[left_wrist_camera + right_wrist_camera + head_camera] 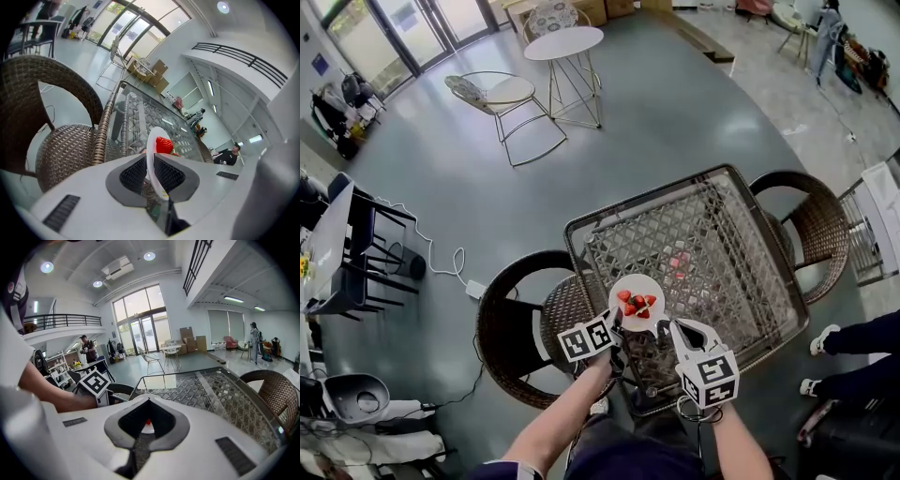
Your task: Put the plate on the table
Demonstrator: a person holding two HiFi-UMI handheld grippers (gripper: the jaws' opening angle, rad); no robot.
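Observation:
A small white plate (635, 284) with cut strawberries (637, 305) lies at the near left edge of the glass-topped wicker table (712, 234). My left gripper (617, 331) reaches it from the near side. In the left gripper view the plate's rim (151, 154) stands edge-on between the two dark pads of the left gripper (151, 171), which sit against both its faces; a strawberry (163, 145) shows just past them. My right gripper (672, 328) hovers right of the plate, apart from it. The right gripper's (147, 420) jaws stand a narrow slit apart with nothing between them.
A dark wicker chair (520, 328) is tucked under the table's near left side, and another wicker chair (816, 220) stands at the far right. Something red (680, 262) shows beneath the glass. A person's shoes (820, 342) are at the right. A white round table (565, 42) stands far off.

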